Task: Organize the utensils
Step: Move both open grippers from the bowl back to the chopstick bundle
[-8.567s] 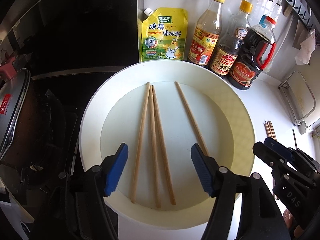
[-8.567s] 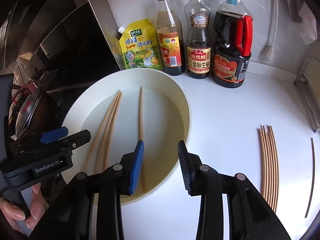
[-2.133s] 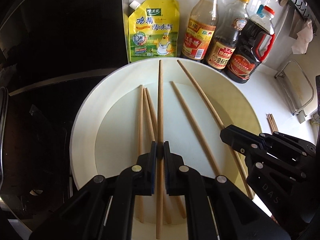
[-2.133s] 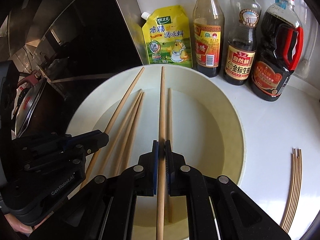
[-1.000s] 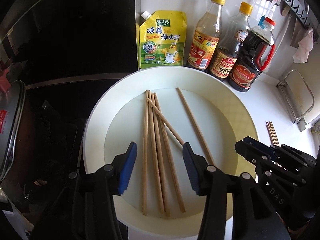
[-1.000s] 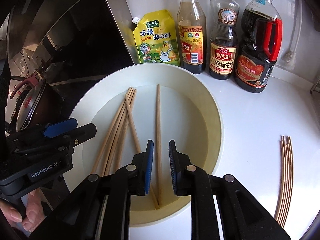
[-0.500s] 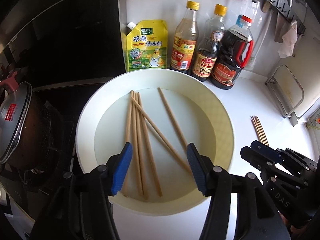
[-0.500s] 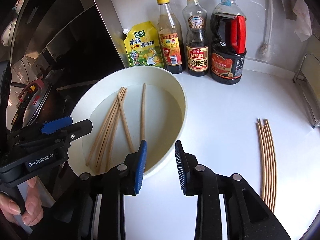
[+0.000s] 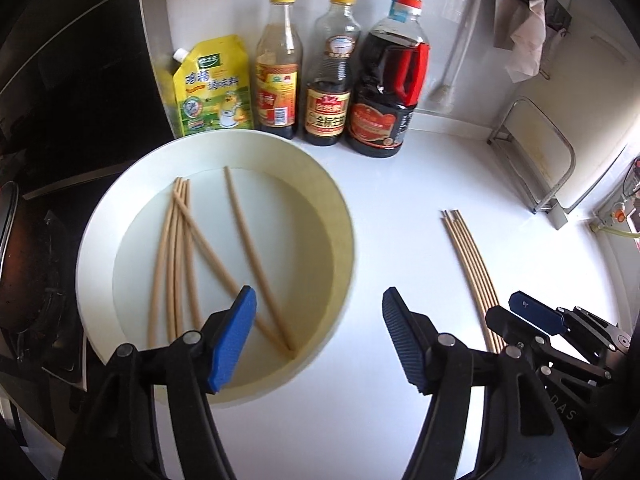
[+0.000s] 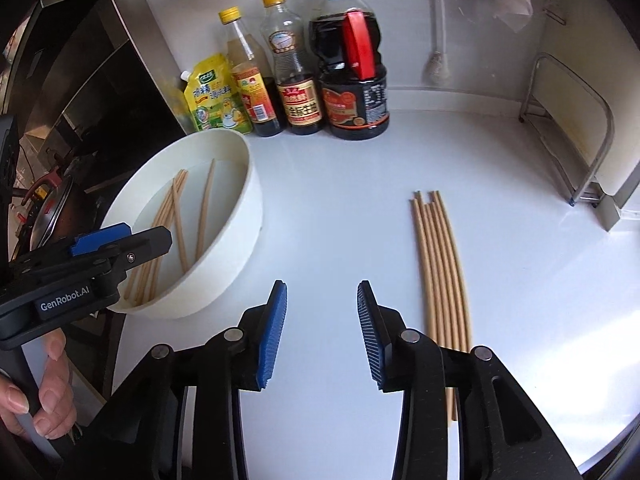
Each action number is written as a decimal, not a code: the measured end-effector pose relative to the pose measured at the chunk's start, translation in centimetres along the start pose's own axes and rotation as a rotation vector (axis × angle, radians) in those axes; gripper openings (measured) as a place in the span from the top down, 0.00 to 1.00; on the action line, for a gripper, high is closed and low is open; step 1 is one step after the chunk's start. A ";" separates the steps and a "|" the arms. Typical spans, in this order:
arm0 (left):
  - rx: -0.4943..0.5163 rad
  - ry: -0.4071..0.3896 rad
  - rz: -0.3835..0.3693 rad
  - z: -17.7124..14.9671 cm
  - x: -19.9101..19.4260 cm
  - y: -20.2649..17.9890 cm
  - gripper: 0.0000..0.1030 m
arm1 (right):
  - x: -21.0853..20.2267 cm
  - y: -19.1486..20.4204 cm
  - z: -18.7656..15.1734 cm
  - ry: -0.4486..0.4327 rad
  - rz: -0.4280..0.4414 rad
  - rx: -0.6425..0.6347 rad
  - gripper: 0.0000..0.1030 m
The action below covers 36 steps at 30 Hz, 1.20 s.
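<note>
Both grippers are hanging over the white counter (image 10: 320, 208), angled down, and both are empty. The right gripper (image 10: 321, 330) is opening its jaws, a moderate gap so far, with only bare counter between the blue pads. The left gripper (image 9: 316, 338) is also opening and standing wider, its left pad over the near rim of the basin, its right pad over the counter, gripping nothing.

The key relation: the loose bundle of chopsticks (image 10: 440, 264) is lying on the counter just to the right of the right gripper and a little ahead of it. Their long axis is running away from the person toward the back wall, roughly parallel to the gripper's fingers, so the jaws would close across the sticks. The near ends are passing under the right gripper's right finger. The right hand is clearly the nearer one; the left gripper is sitting between the basin and the bundle, farther from the sticks. My guess is the right one goes next, shifting right over the bundle.

Containers: the round white basin (image 9: 340, 216) is sitting at the left by the stove and holding six or so chopsticks (image 9: 180, 252), most bunched on its left side, one crossing them diagonally and one lying apart to the right. Behind it a yellow pouch (image 9: 214, 88) and three sauce bottles (image 9: 328, 72) are lined against the wall.
</note>
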<state>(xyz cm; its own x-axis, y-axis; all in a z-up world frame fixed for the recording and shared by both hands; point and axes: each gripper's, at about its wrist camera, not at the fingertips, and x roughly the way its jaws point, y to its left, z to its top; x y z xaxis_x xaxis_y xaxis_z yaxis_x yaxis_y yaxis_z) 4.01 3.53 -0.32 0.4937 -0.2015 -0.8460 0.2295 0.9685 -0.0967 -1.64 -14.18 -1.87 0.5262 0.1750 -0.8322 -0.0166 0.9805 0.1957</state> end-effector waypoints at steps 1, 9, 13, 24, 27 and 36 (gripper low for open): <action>0.007 -0.002 -0.006 0.1 0.0 -0.8 0.35 | -0.2 -0.8 -0.2 0.001 -0.008 0.007 0.66; 0.053 0.014 -0.039 -0.3 1.3 -6.4 0.35 | -1.2 -6.7 -1.5 0.005 -0.053 0.056 0.62; 0.066 0.041 -0.027 -0.6 2.3 -8.4 0.35 | -1.0 -9.3 -2.0 0.007 -0.075 0.066 0.62; 0.071 0.087 0.005 -1.4 5.5 -11.7 0.29 | 1.5 -13.4 -2.5 0.025 -0.098 0.026 0.59; 0.068 0.088 0.003 -1.5 6.3 -12.3 0.29 | 2.4 -14.0 -2.3 0.035 -0.093 0.021 0.59; 0.062 0.106 0.028 -2.0 9.2 -13.1 0.25 | 5.4 -14.7 -2.2 0.062 -0.080 -0.013 0.51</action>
<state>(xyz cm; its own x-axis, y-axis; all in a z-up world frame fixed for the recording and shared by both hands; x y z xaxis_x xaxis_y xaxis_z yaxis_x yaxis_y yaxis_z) 3.86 -10.74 -7.88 0.4104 -0.1546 -0.8987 0.2697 0.9620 -0.0424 -0.40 -27.42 -10.37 0.4723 0.1011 -0.8756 0.0123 0.9926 0.1212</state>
